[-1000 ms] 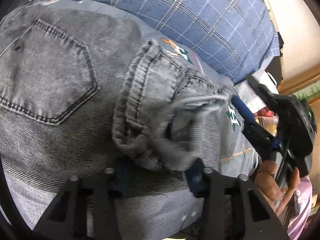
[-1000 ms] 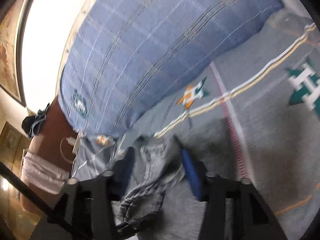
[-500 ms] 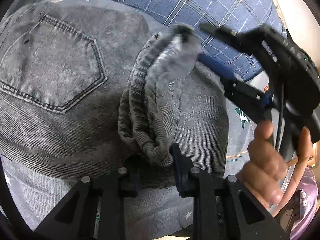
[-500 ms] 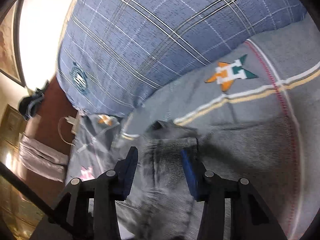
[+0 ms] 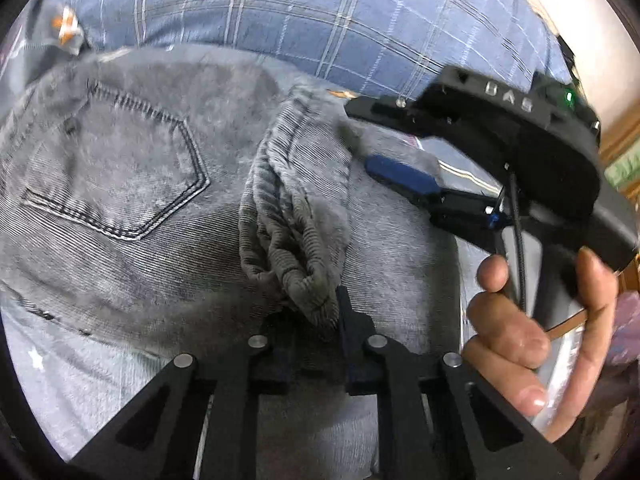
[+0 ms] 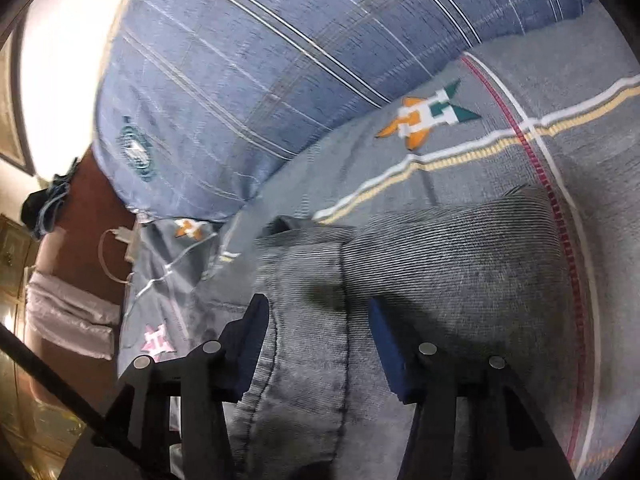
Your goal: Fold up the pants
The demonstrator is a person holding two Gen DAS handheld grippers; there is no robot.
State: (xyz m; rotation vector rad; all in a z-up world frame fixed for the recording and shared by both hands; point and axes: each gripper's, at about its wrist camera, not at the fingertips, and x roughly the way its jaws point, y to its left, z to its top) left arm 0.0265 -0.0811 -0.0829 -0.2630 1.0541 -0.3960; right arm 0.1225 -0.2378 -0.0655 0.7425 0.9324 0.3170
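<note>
Grey jeans (image 5: 120,184) lie on the bed with a back pocket facing up. A leg end is folded back onto them, and its bunched cuff (image 5: 288,240) stands up in the middle. My left gripper (image 5: 310,312) grips the near end of that cuff and its jaws are closing. My right gripper (image 5: 358,136) reaches in from the right, over the folded leg, with one blue pad (image 5: 400,176) showing. In the right wrist view the right gripper (image 6: 316,304) is opening. The flat denim (image 6: 440,264) lies under and between its pads, which do not press on it.
A blue plaid pillow (image 5: 320,12) (image 6: 260,60) bulges just behind the jeans. The grey patterned bedsheet (image 6: 460,148) spreads around them. A hand (image 5: 508,340) holds the right gripper's handle. A white cable (image 6: 116,248) hangs at the bed's left edge.
The left jaws have narrowed onto the bunched cuff. The right gripper carried the leg end up and over, came down over the folded leg, and its jaws are now wider.
</note>
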